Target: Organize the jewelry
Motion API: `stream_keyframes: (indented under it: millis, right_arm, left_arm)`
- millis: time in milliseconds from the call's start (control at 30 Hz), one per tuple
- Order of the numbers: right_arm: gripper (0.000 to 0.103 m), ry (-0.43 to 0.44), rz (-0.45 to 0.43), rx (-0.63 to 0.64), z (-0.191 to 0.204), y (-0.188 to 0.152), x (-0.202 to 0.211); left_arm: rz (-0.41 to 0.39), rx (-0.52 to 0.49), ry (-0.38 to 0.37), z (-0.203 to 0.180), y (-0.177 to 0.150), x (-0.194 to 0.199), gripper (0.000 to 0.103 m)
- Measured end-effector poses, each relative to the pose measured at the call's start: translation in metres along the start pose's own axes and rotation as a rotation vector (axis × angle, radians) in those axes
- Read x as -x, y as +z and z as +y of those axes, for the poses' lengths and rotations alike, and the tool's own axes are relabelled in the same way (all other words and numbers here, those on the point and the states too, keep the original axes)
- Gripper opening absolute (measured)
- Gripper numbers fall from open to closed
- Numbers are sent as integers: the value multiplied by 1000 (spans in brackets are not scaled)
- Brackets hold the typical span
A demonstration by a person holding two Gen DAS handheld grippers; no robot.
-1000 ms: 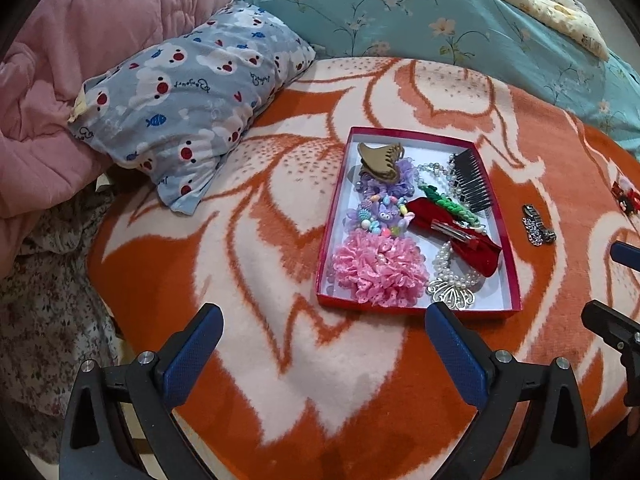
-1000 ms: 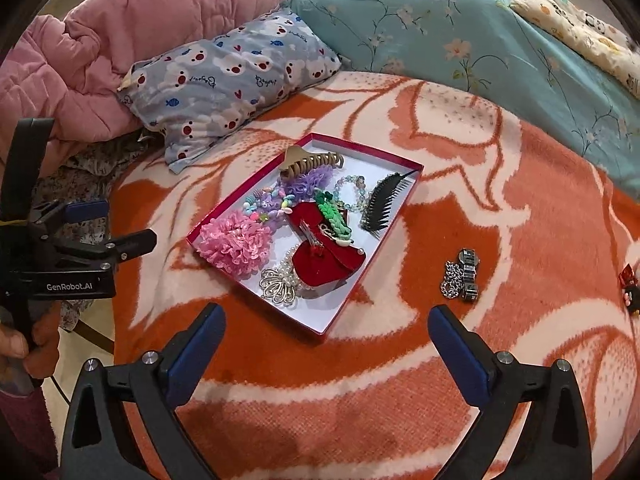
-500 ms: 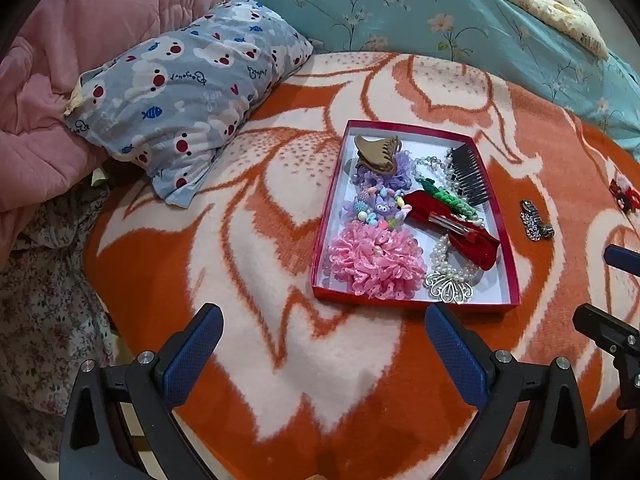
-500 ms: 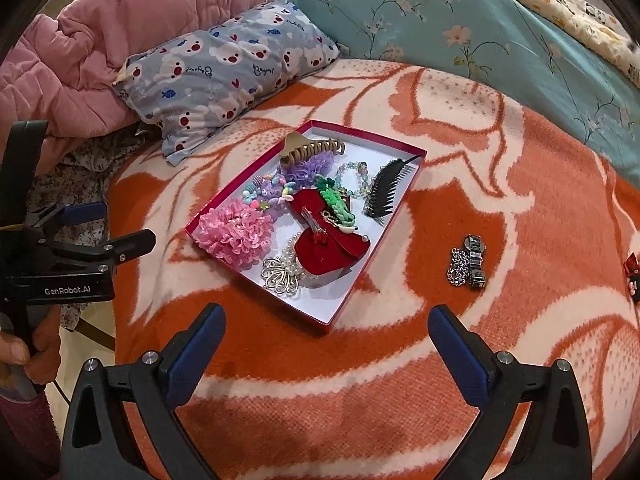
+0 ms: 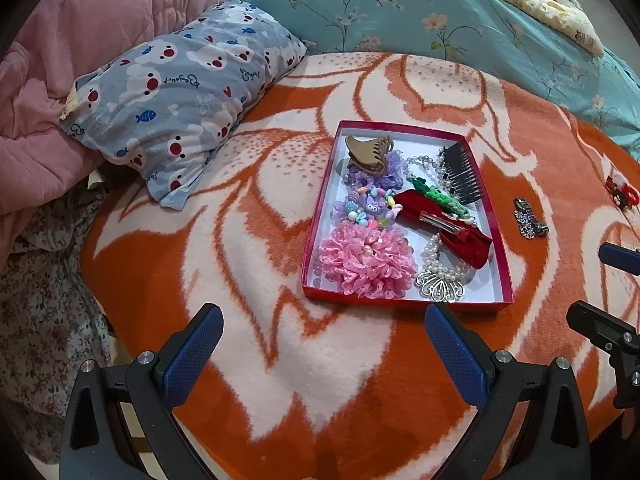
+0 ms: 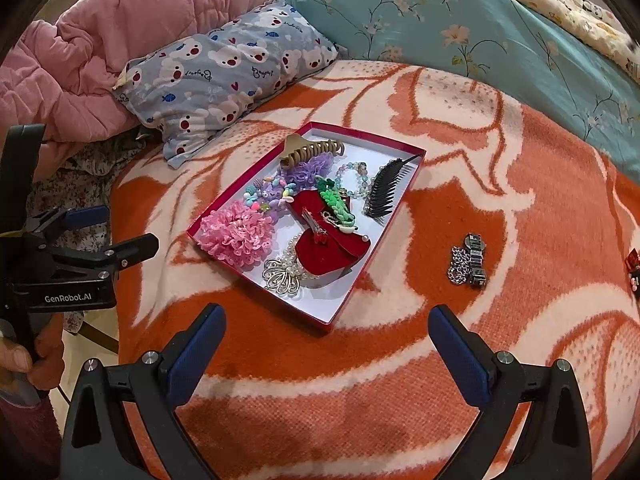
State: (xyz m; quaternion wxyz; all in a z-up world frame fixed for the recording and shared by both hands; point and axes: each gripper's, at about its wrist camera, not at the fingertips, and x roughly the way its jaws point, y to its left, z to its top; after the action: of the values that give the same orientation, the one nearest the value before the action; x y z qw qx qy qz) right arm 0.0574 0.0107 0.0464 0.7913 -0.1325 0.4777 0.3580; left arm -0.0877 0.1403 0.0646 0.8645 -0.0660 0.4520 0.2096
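Observation:
A red-rimmed white tray (image 5: 505, 248) (image 6: 360, 280) lies on the orange blanket and holds a pink scrunchie (image 5: 368, 260) (image 6: 238, 234), a tan claw clip (image 5: 366, 150), a black comb (image 5: 462, 178) (image 6: 386, 188), a red bow clip, pearls and beads. A silver chain bracelet (image 5: 530, 222) (image 6: 468, 262) lies on the blanket right of the tray. A red hair tie (image 5: 620, 194) lies farther right. My left gripper (image 5: 324, 344) is open and empty, in front of the tray. My right gripper (image 6: 326, 344) is open and empty, in front of the tray and bracelet.
A bear-print pillow (image 5: 180, 92) (image 6: 224, 76) and a pink quilt (image 5: 60, 60) lie left of the tray. A teal floral quilt (image 5: 440, 12) lies behind. The bed edge drops off at the left. Each gripper shows at the edge of the other's view.
Both grippers drew slightly back and up, so the tray sits a little farther away and more centred. Nothing was picked up and both stay open.

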Motion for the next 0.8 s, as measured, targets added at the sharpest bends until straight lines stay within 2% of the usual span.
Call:
stream_keyframes:
  millis: [800]
  right_arm:
    - [102,2,-2,-4,2,0,0]
  left_arm:
    - [-6,-8,4,-2,-1,1,102]
